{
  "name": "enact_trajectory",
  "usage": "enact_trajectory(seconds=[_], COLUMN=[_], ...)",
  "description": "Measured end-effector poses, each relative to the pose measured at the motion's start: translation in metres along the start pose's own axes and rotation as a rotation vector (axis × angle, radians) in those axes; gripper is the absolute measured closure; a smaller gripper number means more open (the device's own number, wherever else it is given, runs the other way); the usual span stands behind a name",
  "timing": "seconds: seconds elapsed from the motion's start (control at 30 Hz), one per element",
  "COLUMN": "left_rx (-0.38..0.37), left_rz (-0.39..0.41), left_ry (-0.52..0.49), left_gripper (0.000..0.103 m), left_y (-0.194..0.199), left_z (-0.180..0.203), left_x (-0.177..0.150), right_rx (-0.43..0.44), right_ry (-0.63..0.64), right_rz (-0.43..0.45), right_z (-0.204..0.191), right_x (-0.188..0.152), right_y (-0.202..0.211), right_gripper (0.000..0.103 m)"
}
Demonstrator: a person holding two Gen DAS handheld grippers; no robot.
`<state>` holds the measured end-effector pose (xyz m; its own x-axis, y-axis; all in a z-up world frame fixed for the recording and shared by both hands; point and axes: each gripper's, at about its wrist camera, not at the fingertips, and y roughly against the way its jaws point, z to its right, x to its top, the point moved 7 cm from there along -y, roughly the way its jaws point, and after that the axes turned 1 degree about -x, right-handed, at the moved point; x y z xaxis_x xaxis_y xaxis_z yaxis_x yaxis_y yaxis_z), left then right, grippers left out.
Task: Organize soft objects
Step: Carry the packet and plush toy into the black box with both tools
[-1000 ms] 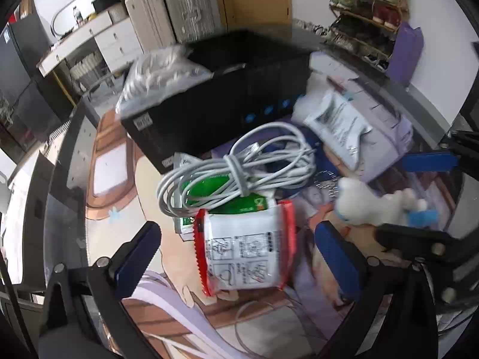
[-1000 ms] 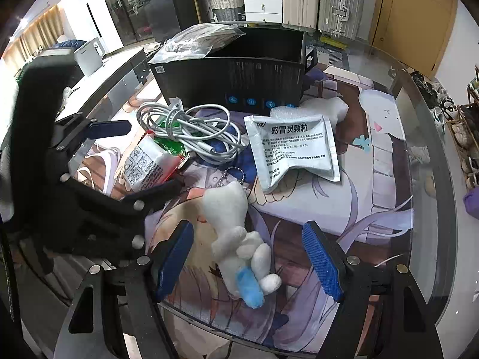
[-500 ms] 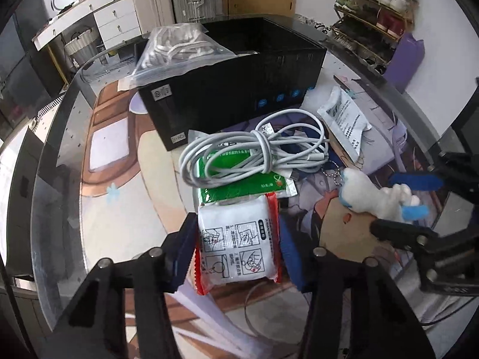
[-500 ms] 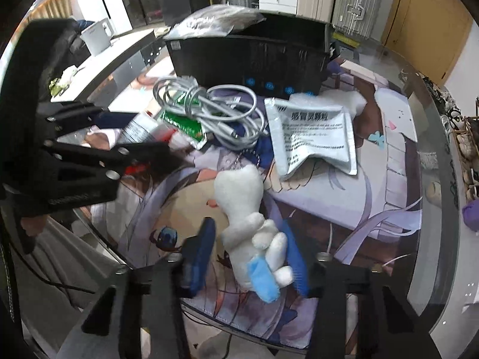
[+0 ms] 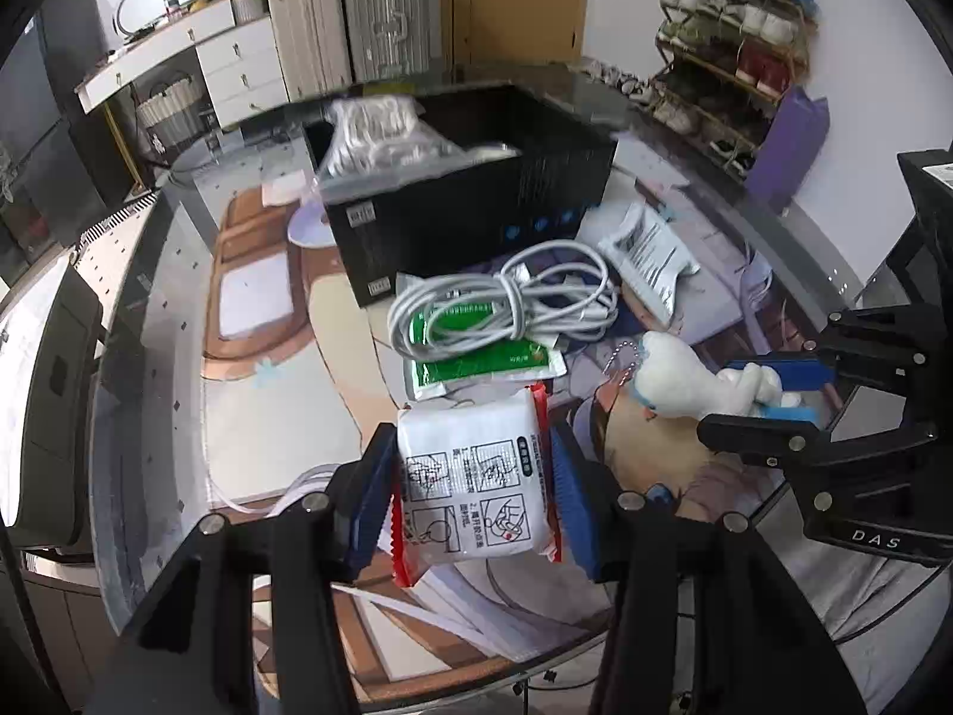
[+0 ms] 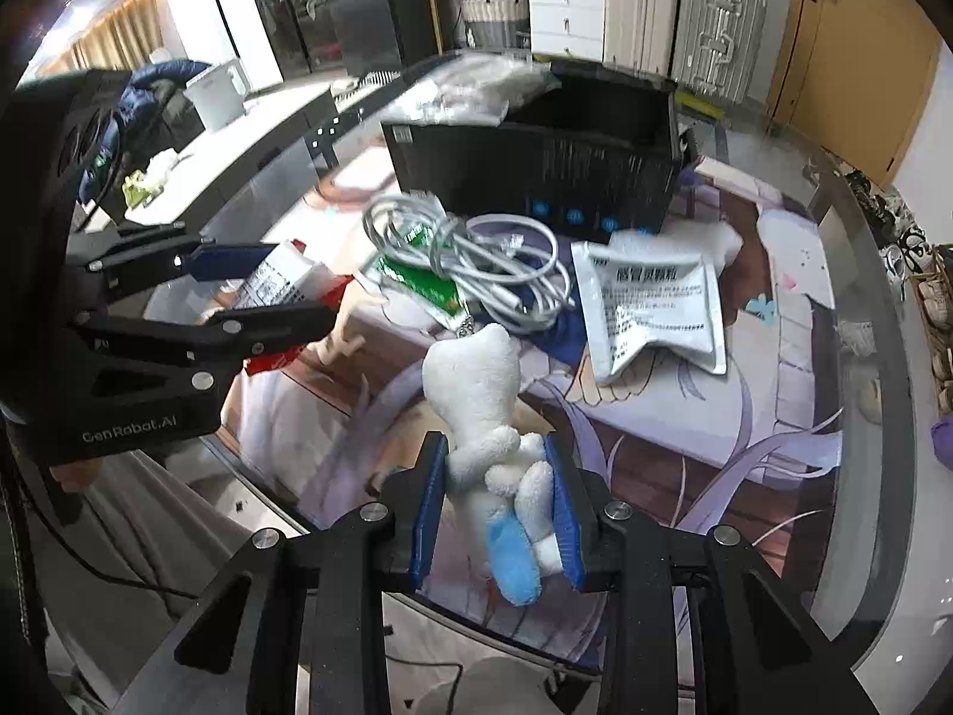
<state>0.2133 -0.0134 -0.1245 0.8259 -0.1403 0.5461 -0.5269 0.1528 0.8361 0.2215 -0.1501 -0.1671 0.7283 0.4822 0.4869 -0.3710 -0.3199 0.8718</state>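
Note:
My left gripper [image 5: 473, 497] is shut on a white tissue pack with red ends [image 5: 476, 488] and holds it above the table; the pack also shows in the right wrist view [image 6: 280, 289]. My right gripper [image 6: 494, 506] is shut on a white plush toy with a blue foot [image 6: 482, 411], also seen in the left wrist view [image 5: 691, 384]. A black bin [image 5: 470, 179] stands behind, with a clear bag of white items [image 5: 381, 137] on its left rim.
A coiled grey cable [image 5: 506, 304] lies on a green sachet [image 5: 482, 360] in front of the bin. A silver medicine pouch [image 6: 652, 304] lies to the right. The glass table edge [image 6: 881, 476] curves round. Suitcases [image 5: 351, 30] and a shoe rack [image 5: 732, 42] stand behind.
Both grippers closed from open: the left on the tissue pack, the right on the plush toy. Both objects have risen off the table mat.

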Motion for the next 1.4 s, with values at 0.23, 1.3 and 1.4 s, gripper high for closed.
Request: enact_trajectory(seconds=[0.23,1.3,1.4], left_rx=[0.003,0.093,0.106], left_rz=[0.074,0.432,0.458], left_ry=[0.002,0.039,0.042], left_gripper=[0.053,0.053,0.053], left_y=[0.023,0.102,0.103], left_z=[-0.002,-0.007,-0.011], left_x=[0.008,0.076,0.087], right_rx=[0.021,-0.036,-0.05], right_ry=[-0.023,-0.074,-0.072], right_rz=[0.072,0.443,0.479], right_z=[-0.007,-0.004,-0.003], right_x=[0.006,0.092,0.105], right_y=[0.024,0.126,0.13], right_gripper=[0.07,0.07,0.07])
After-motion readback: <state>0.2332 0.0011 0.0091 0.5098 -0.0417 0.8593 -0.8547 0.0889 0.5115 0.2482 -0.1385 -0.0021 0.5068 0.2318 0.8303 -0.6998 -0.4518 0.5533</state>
